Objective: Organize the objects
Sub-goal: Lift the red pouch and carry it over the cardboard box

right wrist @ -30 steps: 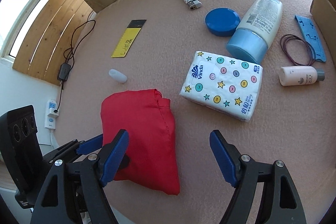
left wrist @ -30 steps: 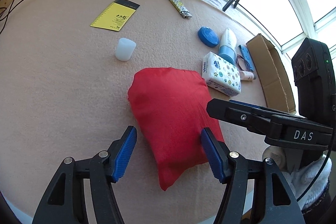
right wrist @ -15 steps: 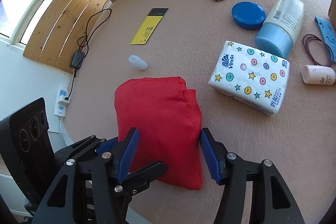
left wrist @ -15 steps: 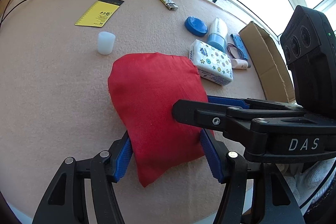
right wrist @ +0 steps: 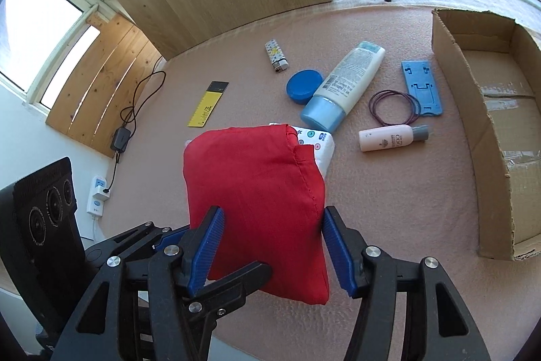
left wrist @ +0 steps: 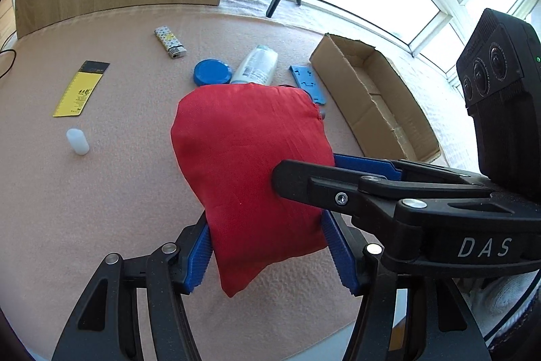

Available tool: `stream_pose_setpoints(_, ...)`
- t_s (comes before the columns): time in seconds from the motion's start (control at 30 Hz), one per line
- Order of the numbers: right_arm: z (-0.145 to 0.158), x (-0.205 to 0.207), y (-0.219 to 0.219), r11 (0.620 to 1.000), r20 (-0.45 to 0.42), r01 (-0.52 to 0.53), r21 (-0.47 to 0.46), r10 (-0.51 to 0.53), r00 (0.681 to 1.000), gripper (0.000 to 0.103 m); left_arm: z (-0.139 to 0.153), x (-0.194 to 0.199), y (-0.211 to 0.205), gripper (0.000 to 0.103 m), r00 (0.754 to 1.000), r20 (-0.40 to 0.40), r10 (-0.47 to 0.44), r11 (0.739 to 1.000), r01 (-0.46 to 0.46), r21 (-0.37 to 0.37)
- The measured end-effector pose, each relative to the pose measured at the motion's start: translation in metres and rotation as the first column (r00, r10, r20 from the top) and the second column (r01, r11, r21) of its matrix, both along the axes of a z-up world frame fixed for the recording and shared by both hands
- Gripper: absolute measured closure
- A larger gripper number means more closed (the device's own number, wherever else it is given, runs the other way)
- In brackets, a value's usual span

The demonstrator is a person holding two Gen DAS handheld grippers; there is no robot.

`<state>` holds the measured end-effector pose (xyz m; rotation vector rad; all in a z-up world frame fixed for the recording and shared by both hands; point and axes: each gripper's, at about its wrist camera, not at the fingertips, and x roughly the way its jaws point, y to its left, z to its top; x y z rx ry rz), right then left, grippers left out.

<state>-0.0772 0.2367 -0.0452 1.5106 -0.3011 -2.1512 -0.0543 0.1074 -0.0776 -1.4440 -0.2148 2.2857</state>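
A stuffed red cloth pouch is held up off the pink table, tilted toward the cameras. My left gripper is shut on its near end, blue pads pressing both sides. My right gripper is shut on the same pouch from the other side; its black frame crosses the left wrist view at the right. The pouch hides most of the patterned tissue pack behind it. An open cardboard box lies at the right.
On the table lie a lotion bottle, blue lid, lighter, yellow ruler card, small white bottle, hair ties, blue plastic stand and white cap. A tripod and wooden panel stand behind.
Both grippers closed in around the red pouch, clamped it and lifted it off the table; it now tilts up and covers the tissue pack.
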Motion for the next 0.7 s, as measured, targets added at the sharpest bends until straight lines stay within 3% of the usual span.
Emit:
stream_pose_setpoints(0.3, 0.032, -0.004, 0.102, 0.988, -0.089, 0.156, 0.003, -0.155, 0.984, 0.047, 0.031, -0.023, 0.113, 0.038, 0.987, -0.09, -0.133, 0.991, 0.133, -0.007)
stream_pose_setpoints(0.7, 0.035, -0.021, 0.203, 0.949, -0.114, 0.314, 0.036, -0.308, 0.944, 0.047, 0.025, -0.046, 0.23, 0.039, 0.963, -0.096, -0.251, 0.967, 0.253, 0.004)
